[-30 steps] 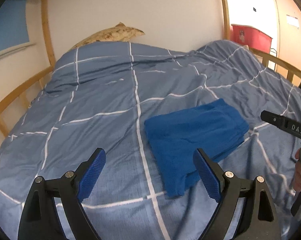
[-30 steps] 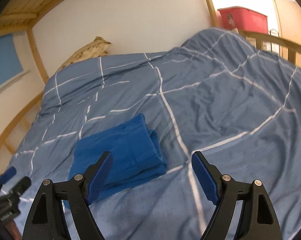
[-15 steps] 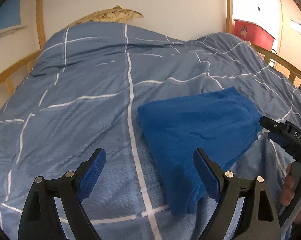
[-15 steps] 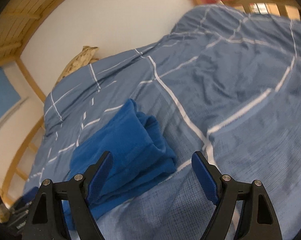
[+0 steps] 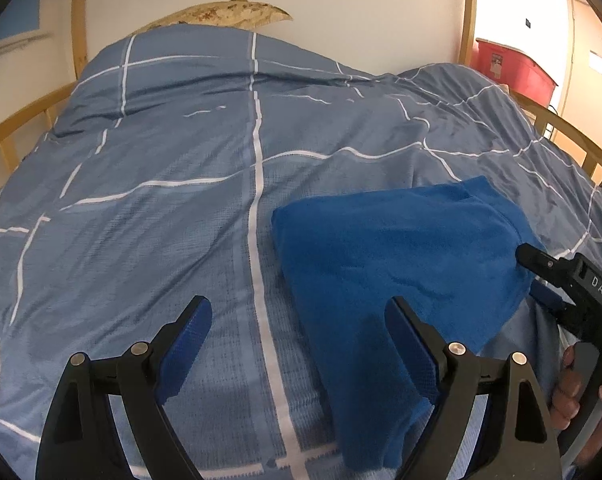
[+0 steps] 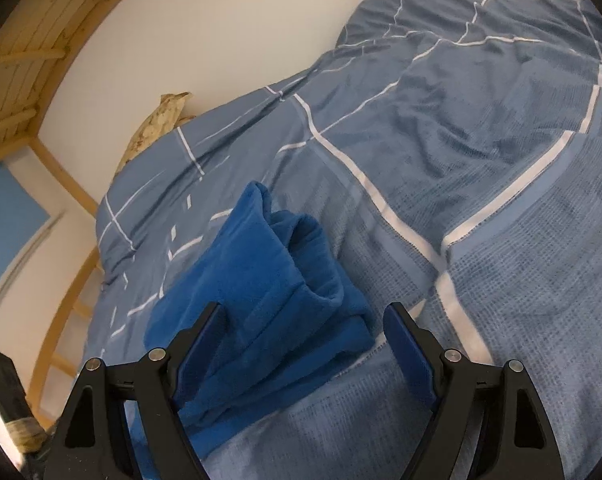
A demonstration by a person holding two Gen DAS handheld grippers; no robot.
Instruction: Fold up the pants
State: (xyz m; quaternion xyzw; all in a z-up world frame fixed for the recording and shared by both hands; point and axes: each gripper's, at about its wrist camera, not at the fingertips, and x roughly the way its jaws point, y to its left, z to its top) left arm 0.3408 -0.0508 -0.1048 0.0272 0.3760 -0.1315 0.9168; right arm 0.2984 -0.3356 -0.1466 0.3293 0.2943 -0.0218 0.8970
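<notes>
Lying folded at frame centre on the grey-blue checked duvet (image 5: 181, 200), the blue fleece pants (image 5: 401, 248) sit untouched (both tongs, left (image 5: 299, 328) and right (image 6: 301, 332), spread wide).

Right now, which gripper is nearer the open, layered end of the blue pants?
The right gripper; the blue pants show stacked folds just ahead. The left gripper faces their smooth folded edge.
</notes>
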